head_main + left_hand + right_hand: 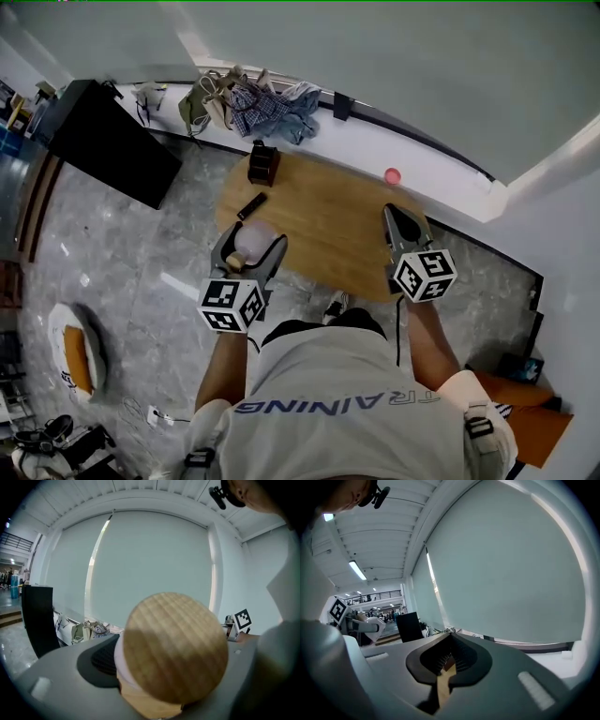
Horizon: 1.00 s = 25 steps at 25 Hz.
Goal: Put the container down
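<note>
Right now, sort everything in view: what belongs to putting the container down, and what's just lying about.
Job: container, clamped in the jaws of the left gripper; wooden table.

Lying about: dark box; black bar; pink ball; clothes heap; right gripper, jaws shut, empty.

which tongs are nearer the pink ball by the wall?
Right. The right tongs are just short of the pink ball; the left tongs, holding the container, are across the table.
</note>
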Available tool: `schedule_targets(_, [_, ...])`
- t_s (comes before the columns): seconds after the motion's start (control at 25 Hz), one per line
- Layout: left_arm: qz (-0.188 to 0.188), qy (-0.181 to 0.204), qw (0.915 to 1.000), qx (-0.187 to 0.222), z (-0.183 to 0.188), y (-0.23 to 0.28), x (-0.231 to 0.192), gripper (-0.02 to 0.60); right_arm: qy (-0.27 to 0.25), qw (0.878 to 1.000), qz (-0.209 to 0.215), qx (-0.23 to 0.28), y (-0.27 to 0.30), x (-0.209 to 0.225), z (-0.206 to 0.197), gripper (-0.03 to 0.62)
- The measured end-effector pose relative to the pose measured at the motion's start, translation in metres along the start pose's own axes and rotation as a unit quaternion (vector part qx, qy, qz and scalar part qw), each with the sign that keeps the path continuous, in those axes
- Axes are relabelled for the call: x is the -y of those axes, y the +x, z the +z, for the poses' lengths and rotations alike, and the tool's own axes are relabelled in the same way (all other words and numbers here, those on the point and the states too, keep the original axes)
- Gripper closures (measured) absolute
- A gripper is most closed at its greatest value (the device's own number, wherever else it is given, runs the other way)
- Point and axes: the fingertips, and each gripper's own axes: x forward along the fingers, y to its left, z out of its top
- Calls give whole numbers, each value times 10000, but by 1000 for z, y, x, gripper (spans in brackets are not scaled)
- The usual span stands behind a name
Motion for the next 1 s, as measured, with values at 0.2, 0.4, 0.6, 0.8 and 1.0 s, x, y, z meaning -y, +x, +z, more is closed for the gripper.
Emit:
schedule_targets(0.2, [-193, 40, 9996, -181, 7, 49, 10, 175, 157, 9997, -190, -59, 14, 37, -4, 577])
schedule_targets(0.4, [-576, 190, 9975, -369, 9, 90, 19, 175, 284, 9979, -565, -162, 12, 64, -16, 578])
schedule_targets(0.6, [-1124, 259, 9917, -575, 5, 126, 20, 175, 348, 9936, -1065, -168, 12, 75, -17, 578])
schedule_targets(0.8, [-1532, 373, 9852, -679, 9, 147, 6, 175, 396, 9885, -1442, -229, 19, 64, -20, 577])
schedule_targets(1.0, [-1668, 506, 9811, -837, 1, 161, -25, 175, 520, 9840, -1686, -248, 40, 52, -25, 577])
